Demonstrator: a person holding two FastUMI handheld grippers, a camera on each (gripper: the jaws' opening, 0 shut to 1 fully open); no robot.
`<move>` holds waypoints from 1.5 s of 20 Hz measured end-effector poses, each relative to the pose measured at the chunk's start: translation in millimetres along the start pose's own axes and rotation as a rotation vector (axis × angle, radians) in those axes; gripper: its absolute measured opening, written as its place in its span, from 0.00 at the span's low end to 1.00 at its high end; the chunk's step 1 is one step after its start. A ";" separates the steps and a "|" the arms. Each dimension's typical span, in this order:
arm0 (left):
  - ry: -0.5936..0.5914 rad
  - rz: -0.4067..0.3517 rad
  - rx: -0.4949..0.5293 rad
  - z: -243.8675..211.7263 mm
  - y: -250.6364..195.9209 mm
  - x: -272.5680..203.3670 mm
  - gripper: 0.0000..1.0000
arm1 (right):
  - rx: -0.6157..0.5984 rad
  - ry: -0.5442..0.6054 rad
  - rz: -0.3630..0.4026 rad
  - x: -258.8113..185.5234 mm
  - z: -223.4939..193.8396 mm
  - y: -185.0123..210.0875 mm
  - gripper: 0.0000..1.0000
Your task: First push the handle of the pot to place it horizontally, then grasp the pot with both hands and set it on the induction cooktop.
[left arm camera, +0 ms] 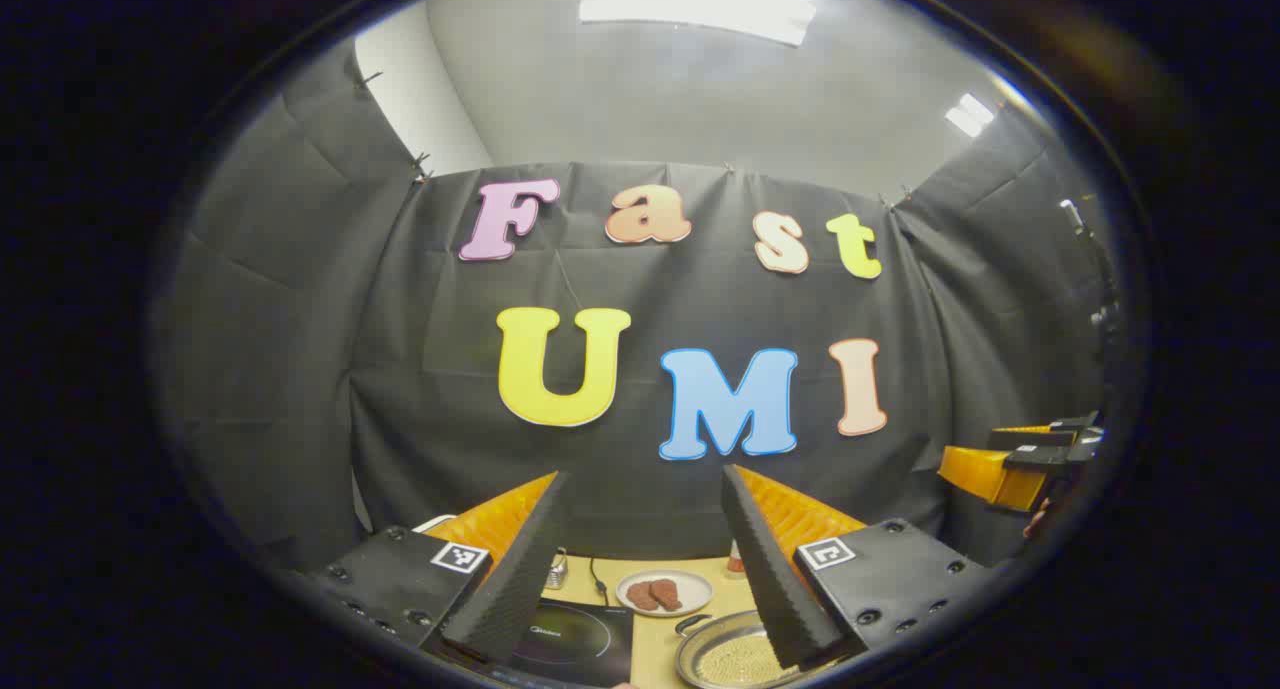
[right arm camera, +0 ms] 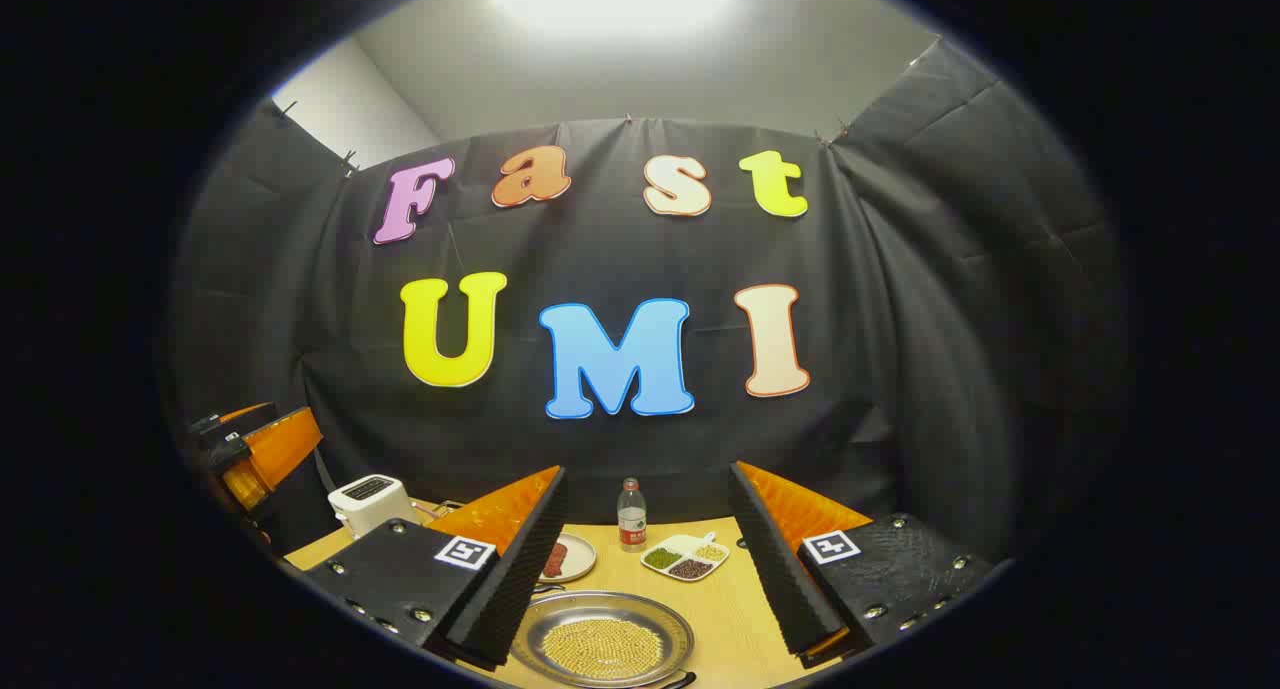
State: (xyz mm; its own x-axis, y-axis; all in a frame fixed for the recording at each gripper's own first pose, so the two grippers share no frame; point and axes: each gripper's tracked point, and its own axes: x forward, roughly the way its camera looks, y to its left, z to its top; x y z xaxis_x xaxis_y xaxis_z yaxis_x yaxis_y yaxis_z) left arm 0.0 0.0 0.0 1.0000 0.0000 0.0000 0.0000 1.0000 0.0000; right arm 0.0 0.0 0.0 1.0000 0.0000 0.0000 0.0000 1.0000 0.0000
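Both grippers sit nearest the lenses: we hold the left gripper (left arm camera: 640, 559) and the right gripper (right arm camera: 640, 559) raised above the table, each with its jaws spread wide and nothing between them.

The pot (right arm camera: 602, 639), a shallow metal pan filled with small yellowish grains, rests on the table (right arm camera: 730, 609) near its front edge. In the right gripper view its dark handle (right arm camera: 678, 680) shows at the near rim; in the left gripper view a handle loop shows at the far-left rim. The induction cooktop (left arm camera: 570, 641) lies just beside the pot, on its left in the left gripper view.

Outward, toward the back edge, we see a plate of brown pieces (left arm camera: 664, 592), a divided dish of grains (right arm camera: 686, 559), a bottle (right arm camera: 631, 515) and a white toaster (right arm camera: 367, 501) at the back left.

Procedure, as we judge it: the push is not yet begun. We lower one gripper beside the handle and press it sideways slowly, keeping the pot level so the grains stay in.

Writing: the cooktop carries a pale mark, too small to read. The bottle label is likewise illegible.
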 end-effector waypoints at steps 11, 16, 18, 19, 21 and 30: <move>0.017 0.033 0.014 5.0 9.3 3.1 0.96 | -0.026 0.004 0.030 3.2 4.7 16.9 0.96; 0.034 0.023 0.024 1.0 8.5 1.3 0.97 | -0.014 0.023 0.034 -1.2 -6.2 18.4 0.96; 0.048 0.021 0.025 -4.4 7.4 -1.0 0.96 | -0.006 0.061 0.032 -1.8 -19.4 16.1 0.96; 0.053 0.022 0.024 -7.1 8.0 -2.3 0.96 | 0.002 0.081 0.032 -1.6 -26.2 15.4 0.96; 0.067 0.026 0.021 -13.0 8.4 -4.6 0.99 | 0.012 0.118 0.036 -0.4 -40.3 15.8 0.96; 0.137 0.053 0.029 -49.9 12.3 0.6 0.97 | 0.034 0.421 0.071 -4.3 -155.8 17.7 0.96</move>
State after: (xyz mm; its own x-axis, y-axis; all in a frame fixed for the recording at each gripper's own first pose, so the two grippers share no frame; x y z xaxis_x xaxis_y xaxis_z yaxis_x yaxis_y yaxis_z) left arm 0.6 12.3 -49.9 0.9892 0.0547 -0.1357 -0.0507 0.9982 0.0327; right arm -4.3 17.7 -155.8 0.9103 0.0762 -0.4069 -0.0621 0.9969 0.0478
